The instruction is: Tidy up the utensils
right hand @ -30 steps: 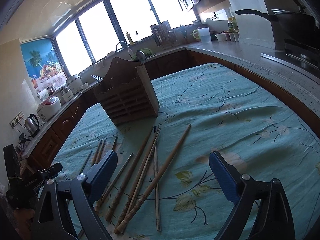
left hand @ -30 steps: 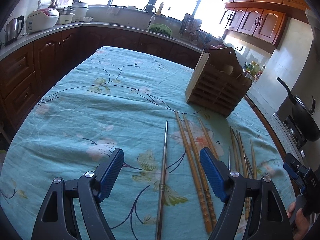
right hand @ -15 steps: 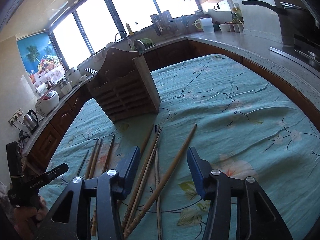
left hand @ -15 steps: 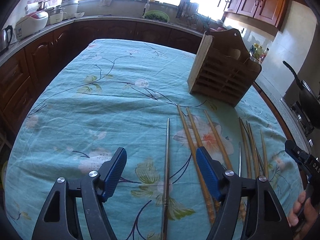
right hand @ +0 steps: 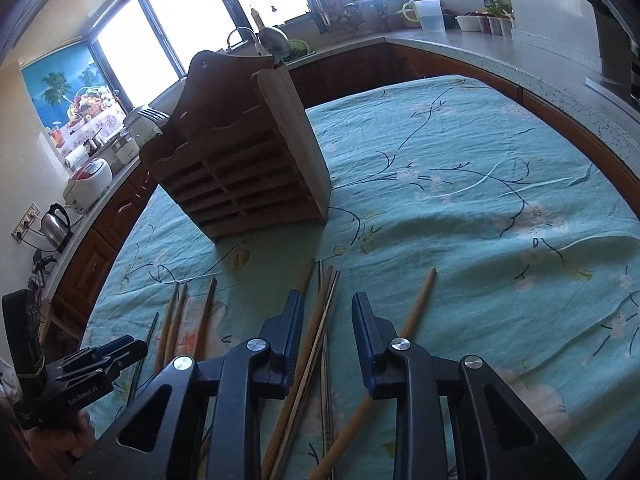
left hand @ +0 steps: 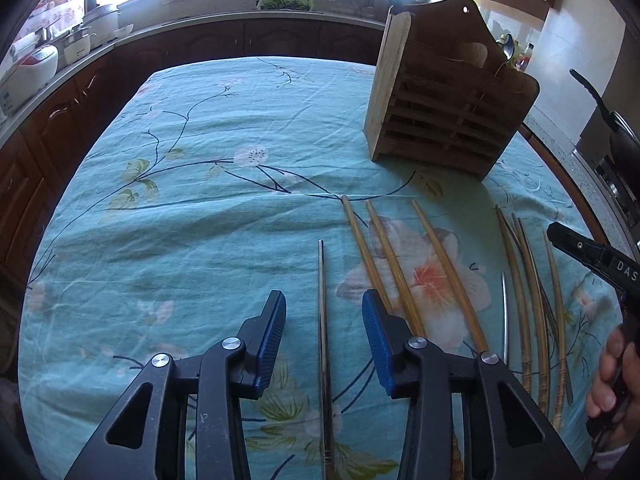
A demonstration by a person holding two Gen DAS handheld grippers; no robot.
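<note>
Sunlit kitchen counters are curving around my table, its teal floral tablecloth [left hand: 192,208] carrying everything. Through the left wrist camera, I'm holding the left gripper [left hand: 324,322] narrowly parted over a thin steel chopstick [left hand: 323,320] lying between its blue pads, not pinched. Tan bamboo chopsticks [left hand: 396,260] are lying just right; the slatted wooden utensil rack [left hand: 448,120] is standing far right. Through the right wrist camera, my right gripper [right hand: 326,328] is hovering narrowly parted over a bundle of dark wooden chopsticks [right hand: 320,312], the rack [right hand: 248,176] beyond.
</note>
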